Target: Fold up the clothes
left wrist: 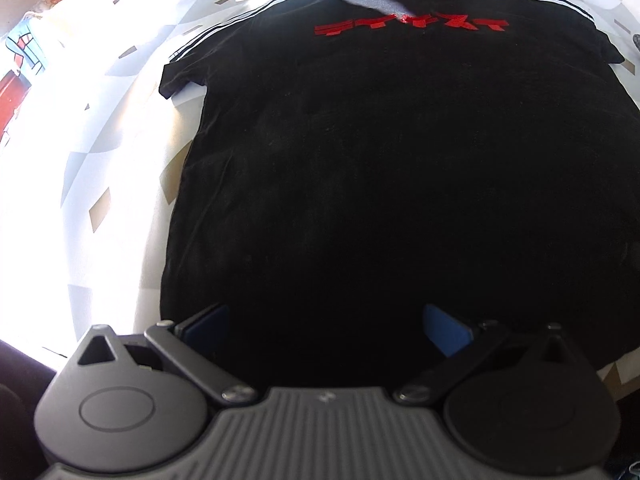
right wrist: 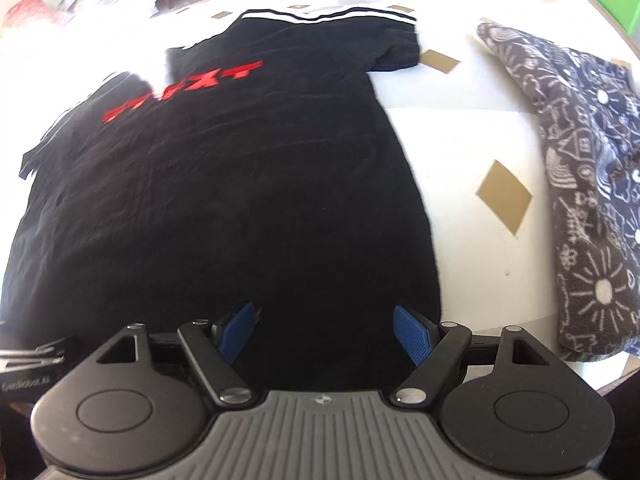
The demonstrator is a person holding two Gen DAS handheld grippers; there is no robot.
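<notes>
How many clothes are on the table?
2. A black T-shirt lies flat in the middle, and a dark patterned garment is bunched up at its right. More could be out of view.

Patterned tablecloth (right wrist: pixel 460 128) bears black T-shirt (right wrist: pixel 224 184), printed cloth (right wrist: pixel 592 184).

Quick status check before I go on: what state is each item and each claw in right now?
Black T-shirt: spread flat, front up, red print showing, not yet folded.
Patterned dark garment: bunched in a heap beside the T-shirt, unfolded.
Left claw: open, over the T-shirt's hem, holding nothing.
Right claw: open, over the hem near the shirt's right edge, holding nothing.
</notes>
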